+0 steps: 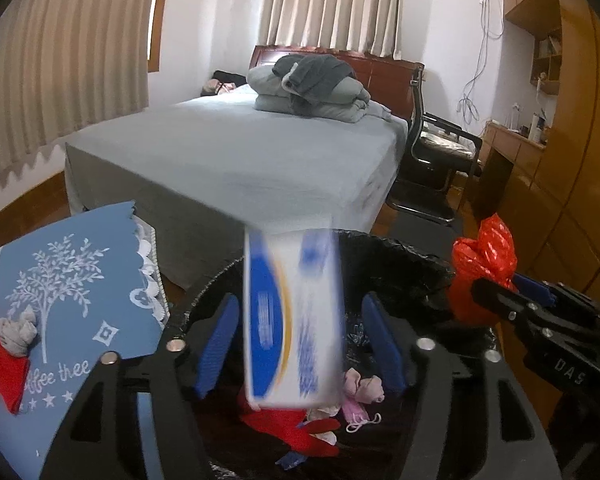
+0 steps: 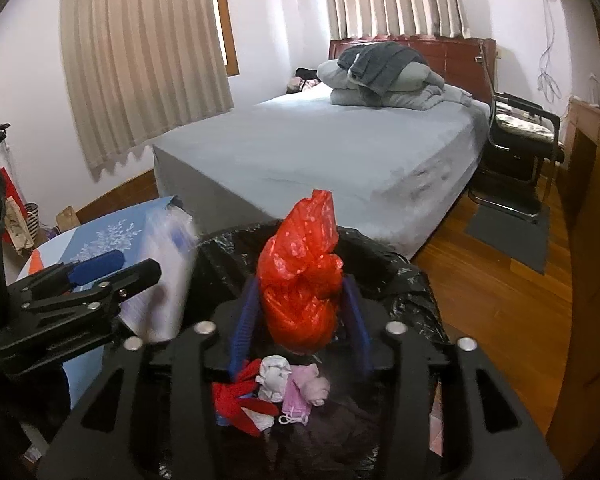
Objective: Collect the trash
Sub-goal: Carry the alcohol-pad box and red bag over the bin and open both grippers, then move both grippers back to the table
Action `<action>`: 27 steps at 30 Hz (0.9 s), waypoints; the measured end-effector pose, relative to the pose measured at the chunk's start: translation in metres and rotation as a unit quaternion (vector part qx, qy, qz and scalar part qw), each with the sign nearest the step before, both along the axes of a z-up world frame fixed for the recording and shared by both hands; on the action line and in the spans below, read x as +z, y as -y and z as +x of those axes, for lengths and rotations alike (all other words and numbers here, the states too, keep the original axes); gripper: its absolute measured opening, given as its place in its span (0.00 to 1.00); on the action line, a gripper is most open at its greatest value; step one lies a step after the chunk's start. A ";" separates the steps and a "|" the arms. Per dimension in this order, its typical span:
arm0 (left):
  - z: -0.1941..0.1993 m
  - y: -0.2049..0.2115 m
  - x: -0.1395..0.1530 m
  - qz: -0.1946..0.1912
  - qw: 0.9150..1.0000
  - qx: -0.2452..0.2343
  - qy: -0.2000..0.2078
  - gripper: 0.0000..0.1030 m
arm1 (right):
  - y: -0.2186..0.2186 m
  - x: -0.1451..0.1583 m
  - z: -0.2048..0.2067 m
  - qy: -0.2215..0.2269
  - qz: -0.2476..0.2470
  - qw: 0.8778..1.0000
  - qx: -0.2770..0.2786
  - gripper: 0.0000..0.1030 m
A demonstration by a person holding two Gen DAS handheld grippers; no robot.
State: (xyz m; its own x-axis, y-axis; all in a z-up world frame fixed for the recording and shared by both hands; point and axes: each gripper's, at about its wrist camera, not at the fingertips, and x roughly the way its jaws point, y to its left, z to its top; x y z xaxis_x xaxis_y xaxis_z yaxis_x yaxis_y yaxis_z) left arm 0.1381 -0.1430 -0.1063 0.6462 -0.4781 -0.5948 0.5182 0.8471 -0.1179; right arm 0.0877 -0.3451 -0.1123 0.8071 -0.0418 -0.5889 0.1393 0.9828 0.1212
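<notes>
Blur smears the white and blue box (image 1: 292, 320) between the spread fingers of the left gripper (image 1: 300, 344), so its print is unreadable; gaps show on both sides and the pads do not press it. It hangs over the bin (image 1: 400, 256) lined with a black bag. The right gripper (image 2: 300, 316) has a red plastic bag (image 2: 304, 280) between its blue pads; whether they pinch it I cannot tell. Below, crumpled tissues (image 2: 276, 376), a pink mask (image 2: 296, 404) and red scraps lie partly hidden by the gripper frames.
</notes>
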 end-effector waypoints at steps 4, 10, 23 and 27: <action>0.000 -0.003 0.000 0.000 1.000 0.005 0.001 0.72 | 0.001 0.000 0.001 0.003 -0.001 1.000 -0.006 0.62; 0.000 -0.019 0.007 -0.001 0.999 0.032 0.009 0.81 | 0.001 0.003 -0.005 0.016 -0.006 1.000 -0.019 0.88; -0.004 -0.107 0.016 0.016 0.990 0.135 0.035 0.86 | -0.044 0.014 0.013 0.018 0.009 1.000 0.022 0.93; -0.005 -0.145 0.012 0.022 0.983 0.178 0.034 0.86 | -0.077 0.016 0.027 0.021 0.009 0.998 0.056 0.93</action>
